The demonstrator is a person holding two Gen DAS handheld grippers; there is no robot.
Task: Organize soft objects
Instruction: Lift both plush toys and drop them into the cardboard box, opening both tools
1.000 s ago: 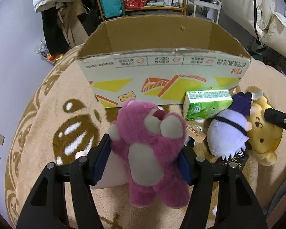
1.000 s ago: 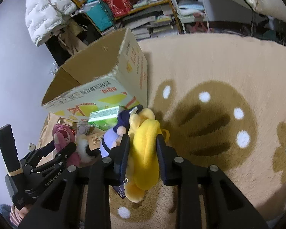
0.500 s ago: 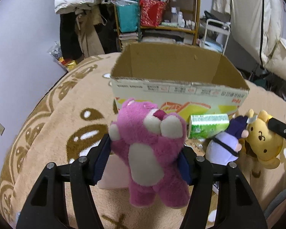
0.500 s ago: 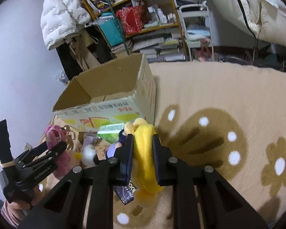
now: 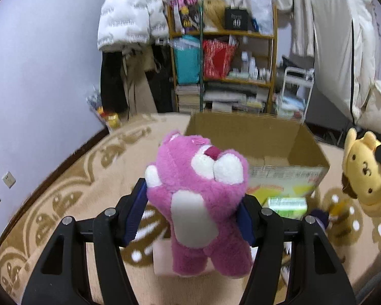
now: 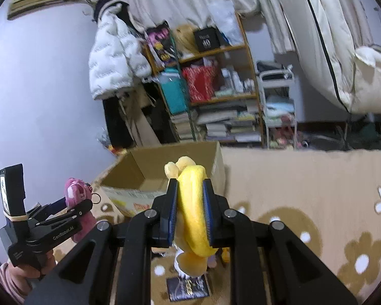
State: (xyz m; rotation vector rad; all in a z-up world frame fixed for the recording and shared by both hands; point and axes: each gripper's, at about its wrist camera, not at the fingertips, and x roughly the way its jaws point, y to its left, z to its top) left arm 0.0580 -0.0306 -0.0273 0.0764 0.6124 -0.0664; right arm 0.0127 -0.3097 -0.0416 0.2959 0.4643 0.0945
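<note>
My left gripper [image 5: 193, 200] is shut on a pink plush bear [image 5: 200, 193] and holds it in the air in front of the open cardboard box [image 5: 256, 137]. The bear also shows in the right wrist view [image 6: 75, 190], held by the left gripper [image 6: 63, 203]. My right gripper [image 6: 190, 198] is shut on a yellow plush dog [image 6: 193, 211], raised near the box [image 6: 165, 167]. The dog's face shows at the right of the left wrist view [image 5: 363, 170]. A purple plush [image 5: 320, 216] lies on the rug, mostly hidden.
A green tissue pack [image 5: 287, 203] lies by the box front on the beige patterned rug [image 6: 304, 178]. A dark packet [image 6: 188, 289] lies below the dog. A cluttered shelf [image 5: 223, 71], hanging white jacket [image 6: 114, 53] and bedding [image 6: 355, 50] stand behind.
Both grippers have risen from the rug with their plush toys. The views tilt up toward the shelf, and the box inside now shows. The purple plush stays on the rug.
</note>
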